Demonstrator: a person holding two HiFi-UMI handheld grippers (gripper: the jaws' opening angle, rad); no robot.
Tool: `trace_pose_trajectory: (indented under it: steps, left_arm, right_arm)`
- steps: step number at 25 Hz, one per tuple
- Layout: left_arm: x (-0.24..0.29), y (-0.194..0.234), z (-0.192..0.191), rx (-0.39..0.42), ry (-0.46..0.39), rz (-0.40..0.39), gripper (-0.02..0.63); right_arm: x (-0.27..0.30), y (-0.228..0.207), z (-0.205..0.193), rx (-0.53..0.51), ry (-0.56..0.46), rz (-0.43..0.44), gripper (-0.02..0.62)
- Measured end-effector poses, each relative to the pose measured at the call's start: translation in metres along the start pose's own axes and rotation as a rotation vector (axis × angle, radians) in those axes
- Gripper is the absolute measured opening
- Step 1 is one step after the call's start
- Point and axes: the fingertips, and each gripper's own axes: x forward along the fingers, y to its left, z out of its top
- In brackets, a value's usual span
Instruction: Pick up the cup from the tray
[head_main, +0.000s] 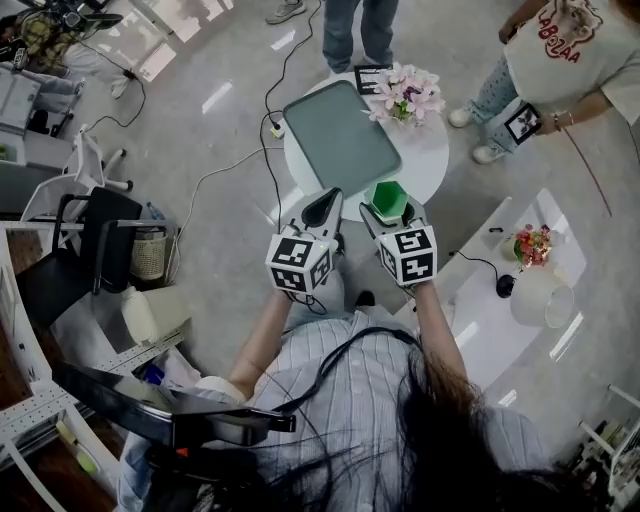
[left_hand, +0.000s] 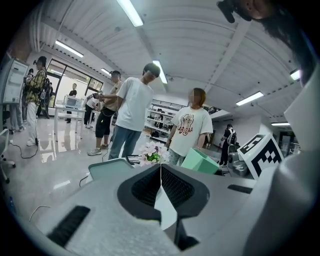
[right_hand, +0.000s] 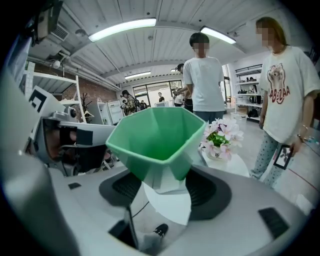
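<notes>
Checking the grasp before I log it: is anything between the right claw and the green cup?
Nothing visible. The right claw is shut directly on the green cup, its base between the jaws, off the tray.

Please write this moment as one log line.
right tool: shut on green cup | left tool: shut, empty | tray: bare, on round table
</notes>
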Motion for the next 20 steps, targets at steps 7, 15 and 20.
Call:
trace_pose_trajectory:
  steps: [7,15,20]
  left_arm:
    - [-0.035,-0.039,-0.020,0.007,-0.008,0.020,0.015]
    - [-0.075,-0.076,-0.041,0.022,-0.009,0.039,0.015]
    - [-0.095,-0.090,-0.049,0.033,-0.009,0.053,0.015]
  right_arm:
    - [-0.041,0.015,-0.028,-0.004,0.002,0.020,0.288]
    - [-0.080,0.041,-0.056,-0.010,0.006,0.060,0.288]
    - [-0.097,0.059,-0.068,-0.028,0.010,0.085,0.288]
